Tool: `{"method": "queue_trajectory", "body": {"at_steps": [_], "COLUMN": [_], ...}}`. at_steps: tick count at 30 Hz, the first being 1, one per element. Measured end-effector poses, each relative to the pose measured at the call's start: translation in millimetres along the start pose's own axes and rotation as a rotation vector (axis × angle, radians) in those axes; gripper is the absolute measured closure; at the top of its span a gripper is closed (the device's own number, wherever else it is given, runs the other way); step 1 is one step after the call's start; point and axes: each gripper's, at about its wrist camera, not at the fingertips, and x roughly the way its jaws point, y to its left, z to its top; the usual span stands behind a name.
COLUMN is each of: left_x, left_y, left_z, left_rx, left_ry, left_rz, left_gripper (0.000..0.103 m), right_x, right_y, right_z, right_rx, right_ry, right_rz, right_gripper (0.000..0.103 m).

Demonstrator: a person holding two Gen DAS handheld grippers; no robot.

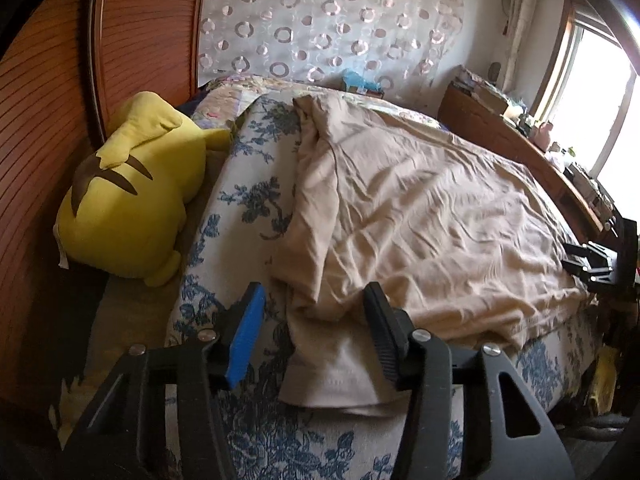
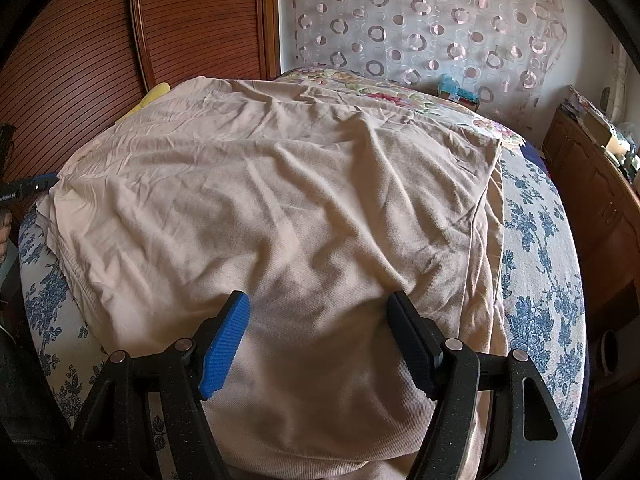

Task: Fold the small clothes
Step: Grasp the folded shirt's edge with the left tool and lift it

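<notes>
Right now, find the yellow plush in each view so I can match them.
Left wrist: yellow plush at left, beside the beige garment, against the wooden door.
Right wrist: only a yellow sliver at upper left, behind the garment's far edge.
Shared landmark: the circle-patterned curtain.

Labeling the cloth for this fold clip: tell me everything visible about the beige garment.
The beige garment is soft, creased knit cloth with stitched hems, spread mostly flat over the blue-flowered bedspread. A sleeve-like flap hangs at its near left corner, between the open fingers of the left gripper. The right gripper hovers open over its near edge. No pad visibly pinches it.
</notes>
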Motion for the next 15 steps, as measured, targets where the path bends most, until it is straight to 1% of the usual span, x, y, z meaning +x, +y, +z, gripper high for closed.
{"method": "queue_trajectory", "body": {"at_steps": [2,4,5,10,11,12,13,14,15], "left_x": [3,6,8,9,10,10,10,11,10], "left_y": [-1,-2,-2,-8,-10,-13,-15,-16,-16], "left_z": [2,2,2,0,-1,-1,-1,-1,0], "left_rx": [0.009,0.013,0.013,0.032,0.044,0.062,0.075,0.086,0.086], "left_ry": [0.006,0.014,0.024,0.022,0.021,0.02,0.019,0.021,0.025], "left_rz": [0.007,0.015,0.016,0.018,0.014,0.022,0.033,0.03,0.013], "left_gripper": [0.054,0.06,0.061,0.062,0.073,0.076,0.083,0.093,0.093], "right_x": [0,0,0,1,1,1,1,1,1], "right_y": [0,0,0,0,0,0,0,0,0], "right_z": [0,0,0,-1,-1,-1,0,0,-1], "right_rx": [0.0,0.0,0.0,-0.005,-0.006,-0.007,-0.007,-0.007,-0.006], "right_ry": [0.0,0.0,0.0,0.002,0.002,0.002,0.002,0.002,0.002], "right_rz": [0.0,0.001,0.001,0.008,0.009,0.01,0.009,0.009,0.009], "right_gripper": [0.029,0.029,0.028,0.026,0.026,0.026,0.026,0.026,0.025]}}
